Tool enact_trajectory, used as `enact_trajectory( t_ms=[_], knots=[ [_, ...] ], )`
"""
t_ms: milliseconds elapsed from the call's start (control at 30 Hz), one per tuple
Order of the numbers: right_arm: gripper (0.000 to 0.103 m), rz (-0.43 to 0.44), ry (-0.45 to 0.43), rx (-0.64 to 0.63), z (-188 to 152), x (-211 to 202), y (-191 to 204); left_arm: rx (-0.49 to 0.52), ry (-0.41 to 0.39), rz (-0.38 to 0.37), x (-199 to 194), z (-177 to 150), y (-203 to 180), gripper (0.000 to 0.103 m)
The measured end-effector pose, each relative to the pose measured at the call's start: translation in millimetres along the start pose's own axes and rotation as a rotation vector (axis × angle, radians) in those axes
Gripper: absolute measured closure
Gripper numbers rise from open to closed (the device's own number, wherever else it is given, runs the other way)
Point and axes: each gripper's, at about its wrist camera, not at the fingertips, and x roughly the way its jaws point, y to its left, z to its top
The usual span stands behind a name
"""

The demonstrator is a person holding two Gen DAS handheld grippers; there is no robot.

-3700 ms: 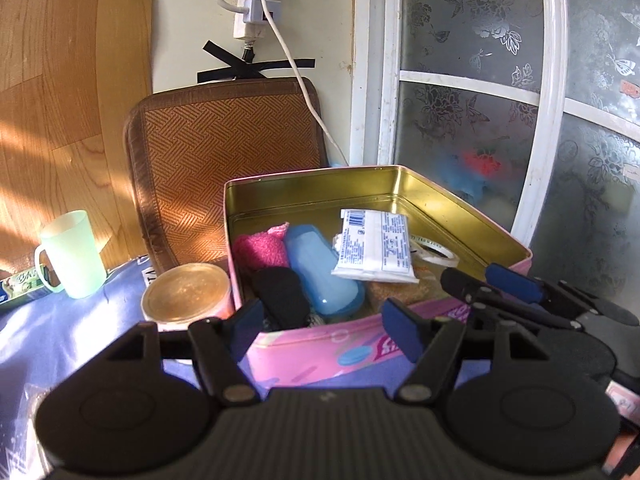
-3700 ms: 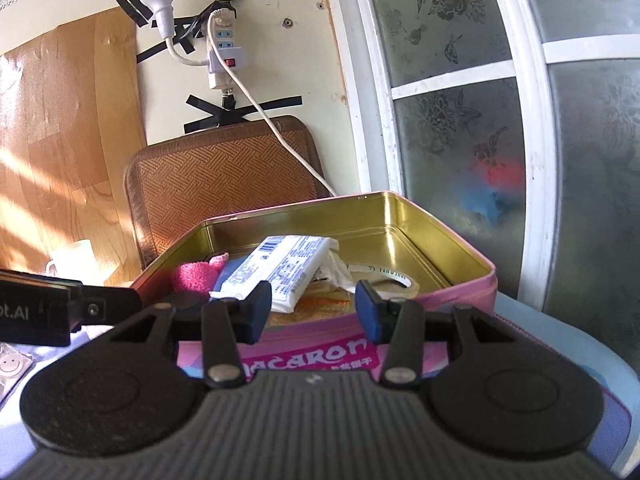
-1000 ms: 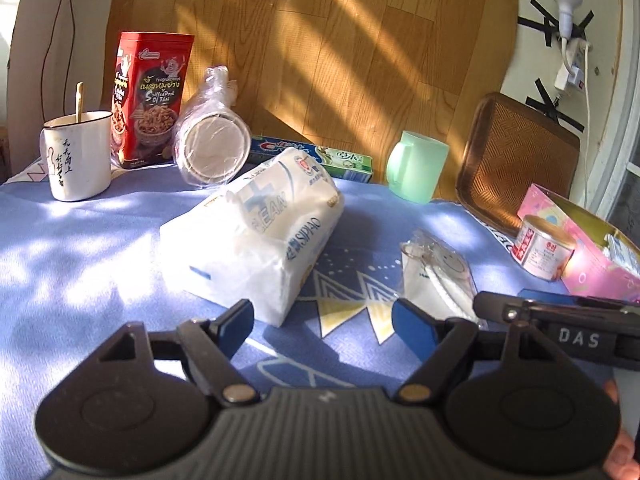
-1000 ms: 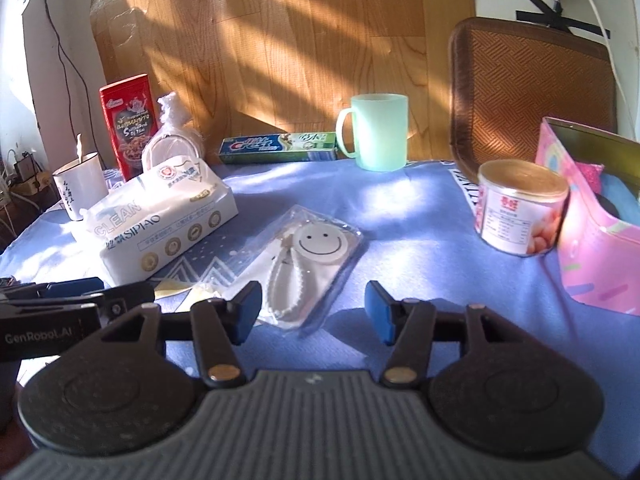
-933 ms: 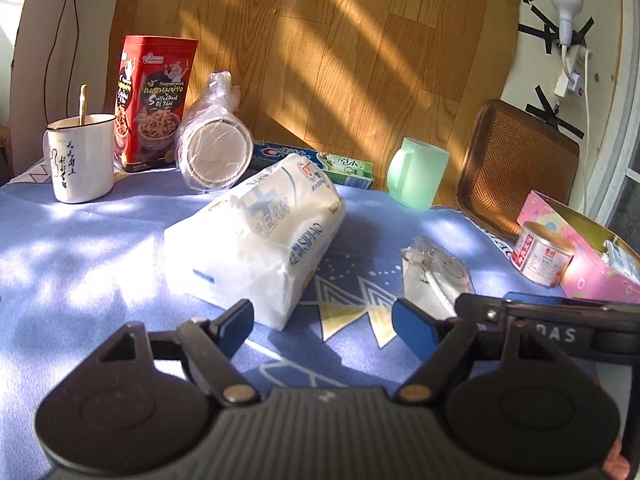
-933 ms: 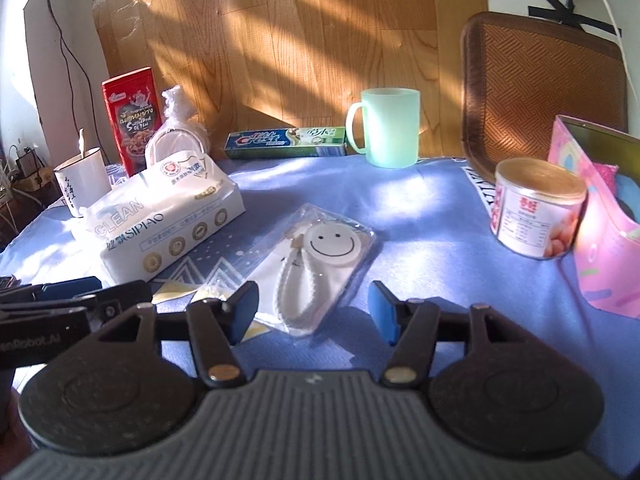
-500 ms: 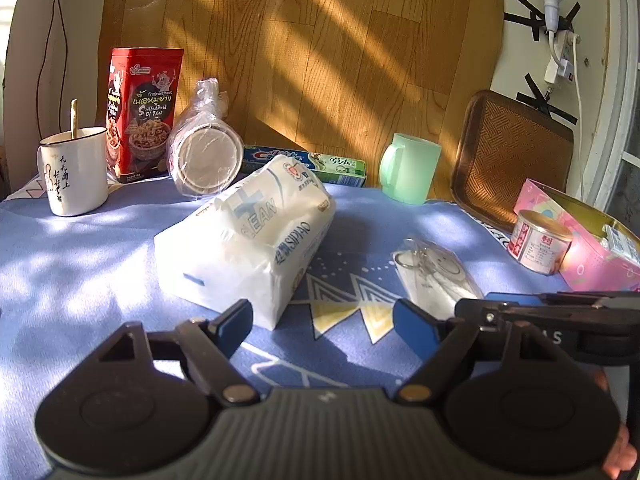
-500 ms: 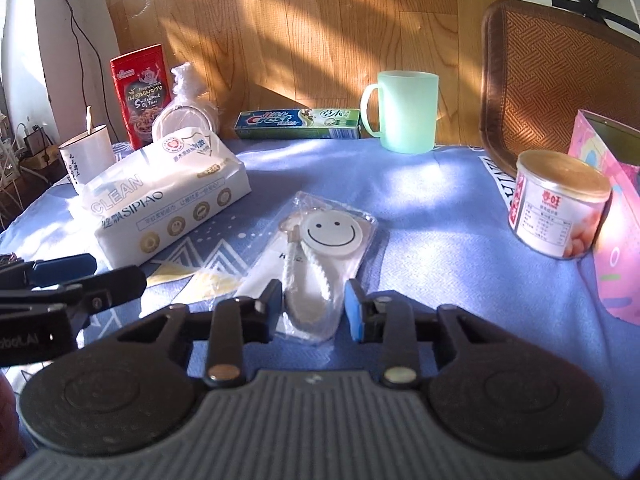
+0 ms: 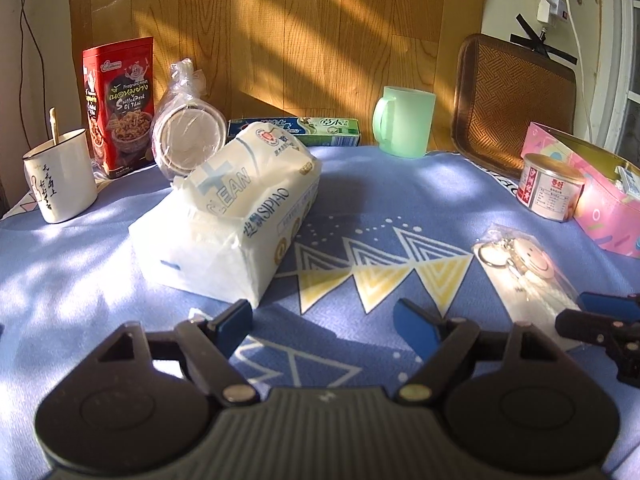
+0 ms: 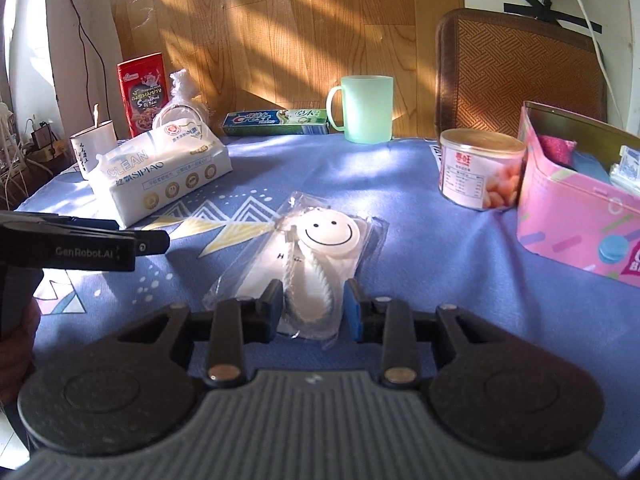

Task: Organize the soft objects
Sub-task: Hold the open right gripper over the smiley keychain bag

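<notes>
A clear bag with a white smiley keychain [image 10: 316, 240] lies flat on the blue tablecloth. My right gripper [image 10: 314, 308] has reached its near end. The jaws stand narrow, with the keychain's white strap between the pads, and I see no squeeze on it. In the left wrist view the same bag [image 9: 516, 264] lies at the right. My left gripper [image 9: 324, 316] hangs open over bare cloth, just in front of the white tissue pack [image 9: 232, 216]. The pink tin [image 10: 580, 220] stands open at the right, with a pink cloth and a tissue packet inside.
A food can [image 10: 480, 172] stands next to the tin. A green mug [image 10: 368, 108], a toothpaste box [image 10: 276, 122], a red snack tin [image 9: 120, 100], wrapped bowls [image 9: 188, 136] and a white mug [image 9: 60, 176] line the back. A brown mat [image 9: 516, 100] leans on the wall.
My right gripper's jaws narrowed, then it moved forward so the keychain bag's near end came between them. My left gripper shifted a little and stayed open.
</notes>
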Motion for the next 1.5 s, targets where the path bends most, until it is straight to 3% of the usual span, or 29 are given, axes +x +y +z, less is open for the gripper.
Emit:
enact_trajectory(
  t_ms=[567,633,967,1100,1233,1400,1500],
  knots=[
    [0.045,0.044,-0.051,0.109,0.5,-7.0,-9.1,0.005,0.017,-0.026,3.8,1.9,1.3,0.015],
    [0.039,0.038,-0.053,0.102,1.2,-5.2,-5.6,0.001,0.017,-0.031,3.7,2.0,1.9,0.014],
    [0.034,0.051,-0.020,0.152,0.6,2.2,-12.5,-0.005,0.019,-0.060,3.7,1.7,2.8,0.008],
    [0.030,0.071,-0.008,0.126,1.2,4.1,-5.7,-0.011,0.018,-0.068,3.1,1.8,3.5,0.007],
    [0.020,0.095,0.008,0.108,2.0,7.7,-0.2,-0.020,0.016,-0.076,2.9,2.1,5.1,0.007],
    [0.011,0.062,0.035,-0.003,1.6,13.1,15.3,-0.025,0.017,-0.084,2.7,2.0,5.4,0.005],
    [0.010,0.045,0.045,-0.057,0.9,15.2,21.8,-0.027,0.017,-0.089,2.3,1.6,5.4,0.005]
  ],
)
